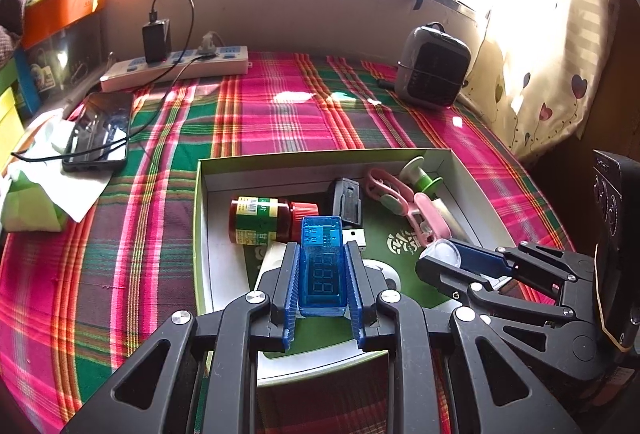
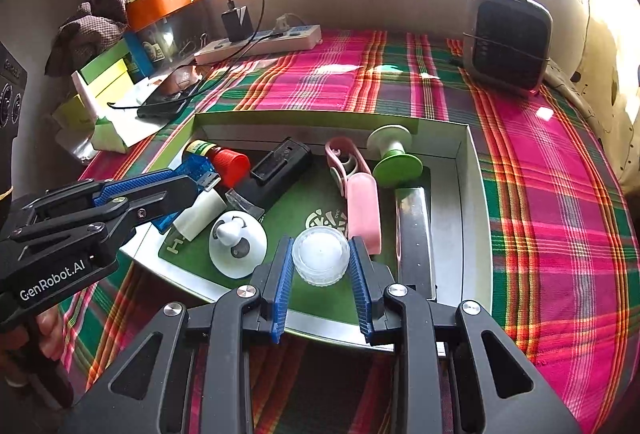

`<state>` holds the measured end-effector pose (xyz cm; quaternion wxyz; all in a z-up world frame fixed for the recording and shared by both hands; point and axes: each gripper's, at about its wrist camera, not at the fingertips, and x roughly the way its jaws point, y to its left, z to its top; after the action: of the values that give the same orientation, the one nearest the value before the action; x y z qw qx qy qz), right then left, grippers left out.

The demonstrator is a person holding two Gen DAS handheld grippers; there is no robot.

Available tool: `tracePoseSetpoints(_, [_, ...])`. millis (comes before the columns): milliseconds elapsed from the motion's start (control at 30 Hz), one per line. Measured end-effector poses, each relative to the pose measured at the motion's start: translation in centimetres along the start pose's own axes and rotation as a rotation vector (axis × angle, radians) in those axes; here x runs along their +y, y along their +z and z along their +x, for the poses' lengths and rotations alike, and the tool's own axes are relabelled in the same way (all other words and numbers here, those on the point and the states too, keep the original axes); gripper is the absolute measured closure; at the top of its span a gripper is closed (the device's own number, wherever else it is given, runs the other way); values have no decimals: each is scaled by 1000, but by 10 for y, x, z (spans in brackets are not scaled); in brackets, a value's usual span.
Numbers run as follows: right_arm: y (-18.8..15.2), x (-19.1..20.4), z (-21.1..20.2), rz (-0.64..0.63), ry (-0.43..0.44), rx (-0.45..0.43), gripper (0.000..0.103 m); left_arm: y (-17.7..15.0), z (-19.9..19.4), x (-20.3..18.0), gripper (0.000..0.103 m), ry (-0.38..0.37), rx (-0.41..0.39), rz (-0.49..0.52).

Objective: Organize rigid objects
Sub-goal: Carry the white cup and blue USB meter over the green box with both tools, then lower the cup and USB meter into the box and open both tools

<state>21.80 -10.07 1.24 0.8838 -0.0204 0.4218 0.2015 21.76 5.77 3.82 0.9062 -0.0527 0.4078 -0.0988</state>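
Observation:
My left gripper (image 1: pixel 322 254) is shut on a blue USB tester (image 1: pixel 322 266) with a digit display and holds it over the open box (image 1: pixel 200 234). It shows at the left of the right wrist view (image 2: pixel 188 179). My right gripper (image 2: pixel 320 254) is shut on a clear round cap (image 2: pixel 321 256), over the box's near part; it also shows in the left wrist view (image 1: pixel 442 254). In the box lie a red-capped bottle (image 1: pixel 260 220), a black device (image 2: pixel 280 165), a pink tool (image 2: pixel 362 209), a green spool (image 2: pixel 394 153), a metal bar (image 2: pixel 416 234) and a white round piece (image 2: pixel 238 244).
The box rests on a plaid cloth (image 1: pixel 280 105). A phone (image 1: pixel 100 131) on paper lies to the left, a power strip (image 1: pixel 176 67) with a charger at the back, a small grey heater (image 1: pixel 434 67) back right. Boxes and clutter (image 2: pixel 112 73) stand at the far left.

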Motion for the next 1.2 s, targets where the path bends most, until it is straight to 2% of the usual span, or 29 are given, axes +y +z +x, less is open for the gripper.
tracePoseSetpoints(600, [-2,-1,9,-24,-53,-2,74,1,15,-2,82,8,18,10])
tracePoseSetpoints(1200, [-3,-3,9,-14,-48,-7,74,1,15,-2,82,15,15,15])
